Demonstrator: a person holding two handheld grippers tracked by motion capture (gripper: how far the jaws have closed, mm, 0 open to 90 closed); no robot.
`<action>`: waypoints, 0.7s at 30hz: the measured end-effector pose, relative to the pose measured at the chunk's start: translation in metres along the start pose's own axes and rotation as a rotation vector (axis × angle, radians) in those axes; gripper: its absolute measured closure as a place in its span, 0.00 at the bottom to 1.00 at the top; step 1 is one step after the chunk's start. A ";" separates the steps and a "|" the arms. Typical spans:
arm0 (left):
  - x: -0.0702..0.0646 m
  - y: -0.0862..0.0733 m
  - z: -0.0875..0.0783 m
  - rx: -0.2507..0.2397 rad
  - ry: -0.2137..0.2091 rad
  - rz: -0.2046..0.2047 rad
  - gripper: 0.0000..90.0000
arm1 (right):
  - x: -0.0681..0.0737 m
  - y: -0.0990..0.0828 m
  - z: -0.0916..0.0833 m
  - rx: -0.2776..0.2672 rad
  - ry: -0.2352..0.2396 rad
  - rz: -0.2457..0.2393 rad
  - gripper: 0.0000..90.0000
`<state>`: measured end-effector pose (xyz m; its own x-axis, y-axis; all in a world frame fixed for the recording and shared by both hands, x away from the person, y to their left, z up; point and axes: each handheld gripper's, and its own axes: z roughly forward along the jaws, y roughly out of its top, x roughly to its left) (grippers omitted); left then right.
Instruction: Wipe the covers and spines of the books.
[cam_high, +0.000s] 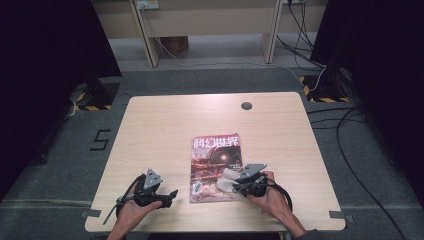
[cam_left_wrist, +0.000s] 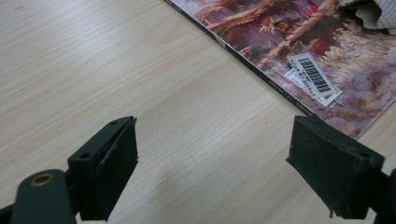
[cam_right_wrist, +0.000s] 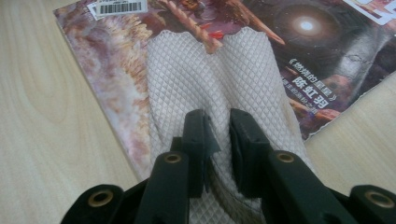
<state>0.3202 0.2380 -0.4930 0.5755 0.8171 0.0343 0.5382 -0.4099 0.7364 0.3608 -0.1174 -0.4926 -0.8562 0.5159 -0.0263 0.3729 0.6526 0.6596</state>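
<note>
A magazine (cam_high: 216, 167) with a reddish illustrated cover lies flat on the wooden table (cam_high: 165, 125), near the front middle. My right gripper (cam_high: 239, 183) is shut on a white waffle-textured cloth (cam_right_wrist: 210, 79), which is pinched into a fold between its jaws and rests on the magazine (cam_right_wrist: 299, 51) cover. The cloth (cam_high: 227, 179) lies over the magazine's lower right part. My left gripper (cam_high: 170, 196) stands open to the left of the magazine (cam_left_wrist: 299, 51), low over bare wood, with nothing between its fingers (cam_left_wrist: 107, 163). A barcode sticker (cam_left_wrist: 314, 79) marks the magazine's near corner.
A round cable hole (cam_high: 246, 105) sits near the table's far edge. Beyond the table stand desk legs (cam_high: 150, 45) and loose cables (cam_high: 345, 125) on the grey floor. The far half of the tabletop is bare wood.
</note>
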 end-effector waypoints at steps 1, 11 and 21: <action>0.000 0.000 0.000 0.000 0.000 0.000 0.17 | 0.000 0.000 0.000 -0.001 0.000 0.001 0.86; 0.000 0.000 0.001 0.004 0.000 -0.001 0.17 | -0.028 0.013 0.013 0.001 -0.073 0.036 0.86; 0.000 0.000 0.000 0.004 -0.002 0.000 0.17 | -0.073 0.033 0.034 -0.014 -0.184 0.115 0.86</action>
<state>0.3203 0.2375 -0.4934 0.5766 0.8163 0.0333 0.5407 -0.4119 0.7334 0.4480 -0.1151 -0.4941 -0.7281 0.6800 -0.0865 0.4581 0.5766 0.6765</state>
